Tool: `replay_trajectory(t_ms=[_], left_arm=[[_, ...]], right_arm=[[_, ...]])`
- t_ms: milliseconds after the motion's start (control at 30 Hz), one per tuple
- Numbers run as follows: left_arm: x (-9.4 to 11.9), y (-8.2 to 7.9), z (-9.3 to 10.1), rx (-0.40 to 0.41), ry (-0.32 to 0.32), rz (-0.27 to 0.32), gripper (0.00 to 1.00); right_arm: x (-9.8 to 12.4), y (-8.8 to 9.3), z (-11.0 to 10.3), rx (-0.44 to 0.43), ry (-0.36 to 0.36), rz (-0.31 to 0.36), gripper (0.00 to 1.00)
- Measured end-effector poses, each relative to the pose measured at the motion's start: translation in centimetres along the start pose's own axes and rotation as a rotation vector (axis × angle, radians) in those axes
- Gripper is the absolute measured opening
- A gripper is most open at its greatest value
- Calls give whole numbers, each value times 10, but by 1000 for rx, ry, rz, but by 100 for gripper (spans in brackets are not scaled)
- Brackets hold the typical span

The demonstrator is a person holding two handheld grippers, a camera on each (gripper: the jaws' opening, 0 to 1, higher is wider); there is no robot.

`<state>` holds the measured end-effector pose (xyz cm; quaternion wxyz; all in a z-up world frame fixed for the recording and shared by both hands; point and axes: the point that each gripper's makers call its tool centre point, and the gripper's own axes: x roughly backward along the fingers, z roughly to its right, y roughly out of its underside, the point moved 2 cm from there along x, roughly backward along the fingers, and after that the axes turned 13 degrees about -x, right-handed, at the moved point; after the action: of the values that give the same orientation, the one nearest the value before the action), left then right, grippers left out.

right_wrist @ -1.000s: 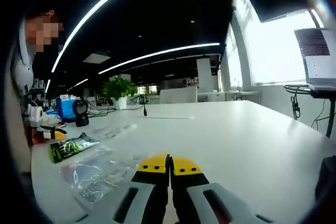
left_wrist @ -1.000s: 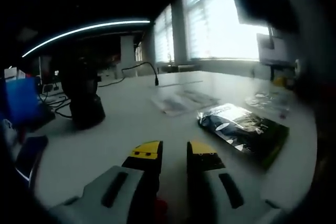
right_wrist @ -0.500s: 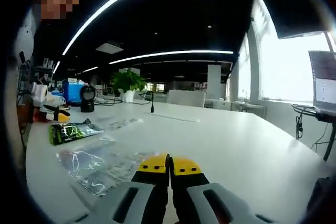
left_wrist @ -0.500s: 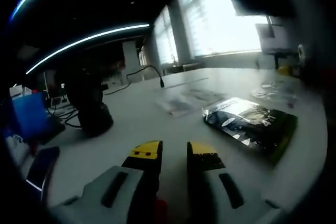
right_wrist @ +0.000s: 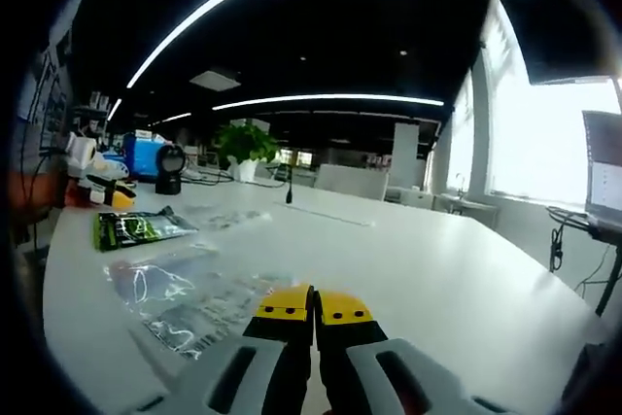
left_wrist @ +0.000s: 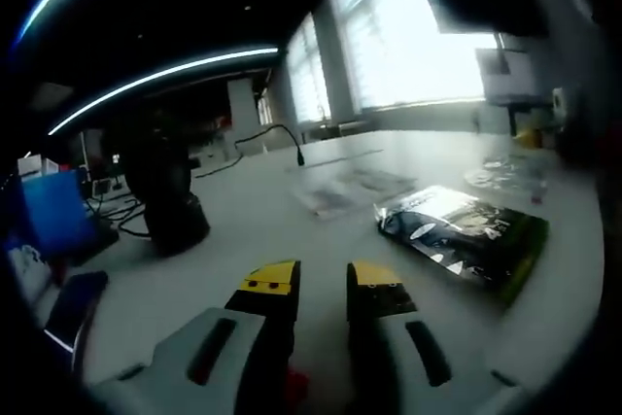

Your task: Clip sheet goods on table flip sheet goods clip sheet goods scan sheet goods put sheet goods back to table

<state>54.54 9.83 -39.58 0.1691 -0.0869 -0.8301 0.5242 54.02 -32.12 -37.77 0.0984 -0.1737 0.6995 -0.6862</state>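
Both views have swung a little since the earlier frames, which is the hands moving; the packets lie where they lay on the white surface [right_wrist: 457, 269].

Left tool [left_wrist: 323, 284] hangs released over the surface, its yellow-tipped jaws parted with nothing between them. At about two o'clock from its tips, near but apart, lies the flat glossy black-and-green foil packet [left_wrist: 465, 240], the sheet goods it would most likely clip. Beyond, toward twelve o'clock, lie pale flat packets [left_wrist: 345, 187], blurred. At ten o'clock stands a dark round-based scanner [left_wrist: 167, 196].

Right tool [right_wrist: 313, 308] is clenched, its yellow-tipped jaws meeting on nothing. Just beside its tips at ten o'clock lies a clear plastic sheet packet [right_wrist: 190, 293] holding thin pale wires. Farther out at ten o'clock the green foil packet [right_wrist: 136, 228] appears again, with the scanner [right_wrist: 172, 168] behind it.

By my reading, no clip has begun. Such packets should be light, limp and slick; they lie flat, so a tool would do best to take a free edge or corner, where a jaw can slide beneath. Clear film may sag or slip when lifted.
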Motion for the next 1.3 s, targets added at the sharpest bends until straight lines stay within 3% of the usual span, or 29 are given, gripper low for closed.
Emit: replay_trajectory(t_ms=[200,333,433,533,800,1100,1167,1300], left_arm=[[2,-3,2,-32,-5,18,12],[3,-7,7,-32,31,49,12],[5,-12,14,-35,74,80,12],[5,-12,12,-25,73,82,12],[12,-19,7,35,63,130,12],[11,-14,7,29,64,101,12],[12,-15,1,39,36,111,12],[10,-14,1,74,56,120,12]], right_arm=[[-1,0,0,23,14,0,0],[0,-1,-1,30,9,8,0],[4,-9,-5,24,-12,52,0],[6,-11,-6,38,-6,74,0],[4,-3,-2,48,5,40,0],[1,-6,8,-32,17,36,0],[1,-8,8,-42,19,31,0],[-2,-15,8,-45,39,10,0]])
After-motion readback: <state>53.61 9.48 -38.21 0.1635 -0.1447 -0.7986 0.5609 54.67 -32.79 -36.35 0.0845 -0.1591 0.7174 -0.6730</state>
